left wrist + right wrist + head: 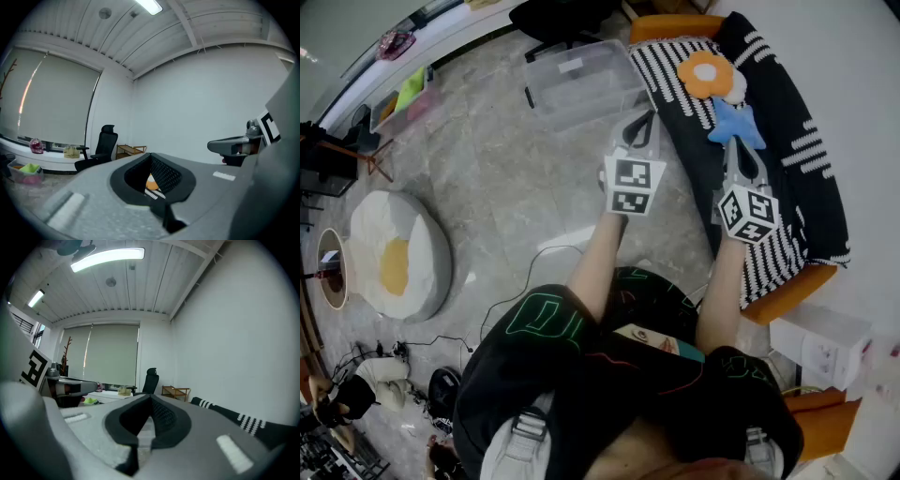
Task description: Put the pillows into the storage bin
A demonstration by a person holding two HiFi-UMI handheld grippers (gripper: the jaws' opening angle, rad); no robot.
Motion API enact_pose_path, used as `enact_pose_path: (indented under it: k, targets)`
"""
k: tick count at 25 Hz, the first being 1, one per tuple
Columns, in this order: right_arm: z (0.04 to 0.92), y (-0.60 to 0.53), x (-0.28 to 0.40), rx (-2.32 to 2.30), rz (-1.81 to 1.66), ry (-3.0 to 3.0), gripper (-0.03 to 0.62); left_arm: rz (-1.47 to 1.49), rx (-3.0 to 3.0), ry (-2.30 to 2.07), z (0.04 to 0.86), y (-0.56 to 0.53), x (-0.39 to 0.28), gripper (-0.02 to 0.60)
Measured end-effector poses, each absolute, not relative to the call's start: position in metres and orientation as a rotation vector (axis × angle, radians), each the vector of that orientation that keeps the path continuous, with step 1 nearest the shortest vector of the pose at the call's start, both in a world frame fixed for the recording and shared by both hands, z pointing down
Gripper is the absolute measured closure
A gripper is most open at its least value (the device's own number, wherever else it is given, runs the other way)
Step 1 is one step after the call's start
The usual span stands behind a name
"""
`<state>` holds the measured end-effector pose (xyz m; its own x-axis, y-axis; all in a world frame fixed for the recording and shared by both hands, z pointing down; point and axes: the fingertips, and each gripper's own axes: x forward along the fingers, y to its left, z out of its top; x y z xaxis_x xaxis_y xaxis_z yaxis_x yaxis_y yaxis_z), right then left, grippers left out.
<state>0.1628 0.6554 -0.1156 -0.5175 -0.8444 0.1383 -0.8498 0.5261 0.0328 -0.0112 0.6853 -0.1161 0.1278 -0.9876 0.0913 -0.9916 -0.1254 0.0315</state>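
An orange flower pillow (706,73) and a blue star pillow (737,123) lie on the striped blanket of the orange sofa (787,291). The clear storage bin (581,82) stands on the floor left of the sofa's far end. My left gripper (644,119) is shut and holds nothing; it hovers over the floor between bin and sofa. My right gripper (742,147) is shut too, just in front of the blue pillow. In the left gripper view the shut gripper (150,154) shows a bit of the orange pillow (151,182) through its gap. The right gripper (151,396) points level across the room.
A fried-egg cushion (394,253) lies on the floor at left, with cables (520,281) near the person's legs. A black office chair (553,17) stands beyond the bin. A bin of coloured things (403,94) sits on the far ledge. White boxes (820,342) stand by the sofa's near end.
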Motion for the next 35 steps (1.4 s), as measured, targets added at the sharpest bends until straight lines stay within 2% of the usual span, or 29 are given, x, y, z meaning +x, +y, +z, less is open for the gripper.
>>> enact_pose_path:
  k: [10,20,35]
  targets:
    - [-0.127,0.643,0.161,1.573,0.055,-2.626,0.592,0.011,2.296,-2.027,-0.122,0.674,-0.032,0.571]
    - [-0.103,0.605,0.187,1.600,0.145,-2.569,0.591,0.054,2.298,-1.948,-0.093,0.631,-0.009,0.571]
    - [-0.030,0.370,0.150,1.404,0.367,-2.612,0.592,0.218,2.093,-2.011,-0.032,0.425,-0.028,0.571]
